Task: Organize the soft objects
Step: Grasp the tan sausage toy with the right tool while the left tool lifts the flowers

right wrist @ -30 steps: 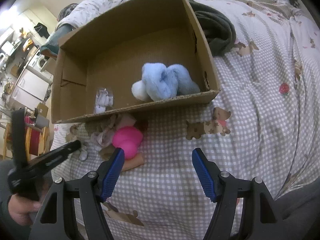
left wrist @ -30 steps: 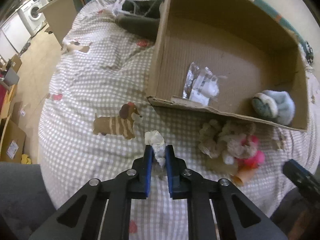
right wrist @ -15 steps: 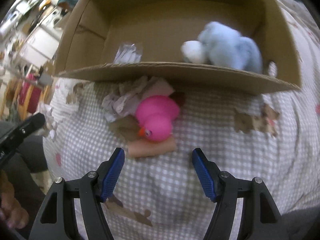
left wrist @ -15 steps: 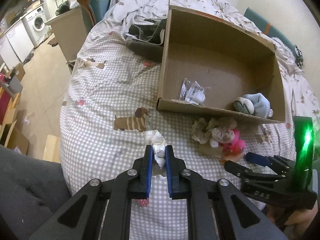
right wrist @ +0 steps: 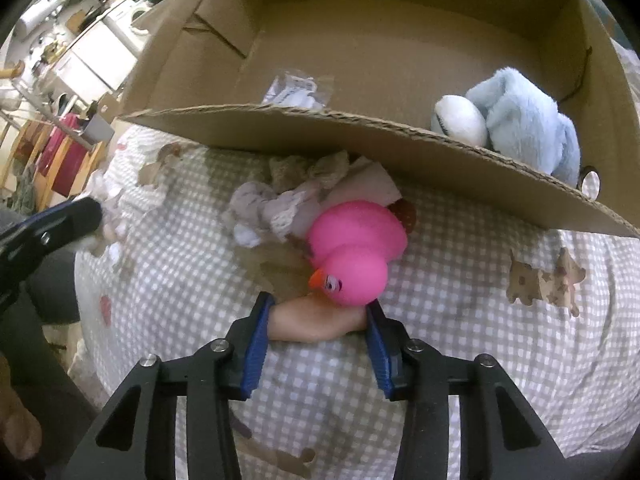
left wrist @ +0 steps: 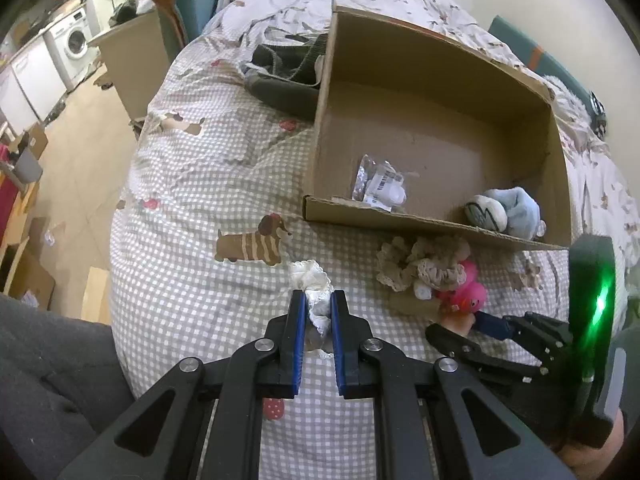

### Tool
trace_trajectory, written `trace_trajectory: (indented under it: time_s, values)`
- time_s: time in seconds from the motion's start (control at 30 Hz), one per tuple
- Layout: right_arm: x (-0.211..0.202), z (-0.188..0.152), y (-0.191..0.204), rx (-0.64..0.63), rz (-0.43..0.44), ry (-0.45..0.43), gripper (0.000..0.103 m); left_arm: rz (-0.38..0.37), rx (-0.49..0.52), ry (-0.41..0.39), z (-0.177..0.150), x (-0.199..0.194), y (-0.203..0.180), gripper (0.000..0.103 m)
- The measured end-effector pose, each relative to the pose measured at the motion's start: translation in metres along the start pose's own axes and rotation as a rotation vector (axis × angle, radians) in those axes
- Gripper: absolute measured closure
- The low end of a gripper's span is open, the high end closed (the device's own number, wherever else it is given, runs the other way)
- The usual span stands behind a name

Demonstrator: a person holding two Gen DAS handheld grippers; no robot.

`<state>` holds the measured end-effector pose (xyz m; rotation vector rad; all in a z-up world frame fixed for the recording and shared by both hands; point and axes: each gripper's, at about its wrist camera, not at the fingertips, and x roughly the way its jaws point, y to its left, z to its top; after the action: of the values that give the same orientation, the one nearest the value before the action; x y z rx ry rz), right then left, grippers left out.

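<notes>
Comparing with the frame a second back, your right gripper [right wrist: 318, 314] had dropped in close over the bedspread [right wrist: 480, 344]: the pink rubber duck [right wrist: 356, 252], then small and left of centre, now filled mid-frame. The jaws, wide apart before, were closing around a peach-coloured soft piece [right wrist: 312, 322] lying just under the duck's head; both blue pads appeared to touch its ends. The piece lay on the cover, not lifted.

Your left gripper [left wrist: 318, 308] kept its narrow grip on the white lace scrap [left wrist: 312, 284]. The cardboard box [left wrist: 420, 224] sat smaller and further up the frame than a second ago, so that hand had risen; over the last half second its view barely changed.

Pose: both grippers pointed steeply down at the bed. In the left view your right gripper [left wrist: 486, 322] came in from the lower right, tips at the duck [left wrist: 466, 294], a green light on its body.

View differences:
- Left view alone showed the whole box, the dark clothing [left wrist: 280, 80] behind its left wall, the washing machine [left wrist: 74, 46] at upper left, the dachshund print [left wrist: 252, 240] on the cover.
- Right view alone showed the peach piece clearly; in the left view it was mostly hidden.
- Both showed the blue plush toy [right wrist: 524, 120] in the box's right corner, the clear plastic packet [right wrist: 298, 90] on its floor, and the crumpled lace pile [right wrist: 276, 200] outside the near wall, touching the duck.
- Right view caught your left gripper [right wrist: 90, 212] as a blurred dark tip at the left edge.
</notes>
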<state>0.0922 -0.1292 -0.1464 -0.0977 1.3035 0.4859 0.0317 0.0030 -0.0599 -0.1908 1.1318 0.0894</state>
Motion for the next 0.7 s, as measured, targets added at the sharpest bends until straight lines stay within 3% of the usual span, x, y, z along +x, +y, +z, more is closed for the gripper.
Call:
trace_trajectory:
  time_s: [0.07,0.1,0.17,0.23,0.7]
  values:
    - [-0.003,-0.003,0.0,-0.002,0.005,-0.004,0.067,-0.001,-0.007,0.002,0.0,0.001,0.001,0.092]
    - [-0.004,-0.004,0.001,0.0,0.013,0.001,0.081,0.002,-0.007,0.0,0.0,0.001,0.002,0.092]
    - [-0.009,-0.007,0.0,0.006,0.016,-0.002,0.085,0.007,-0.007,-0.004,0.0,0.0,0.002,0.092]
    - [-0.013,-0.01,0.001,0.003,0.029,-0.002,0.095,0.011,-0.009,-0.005,0.0,0.001,0.002,0.092]
    - [-0.069,-0.027,-0.003,0.025,0.116,-0.088,0.097,0.015,0.004,-0.04,-0.003,-0.007,0.003,0.092]
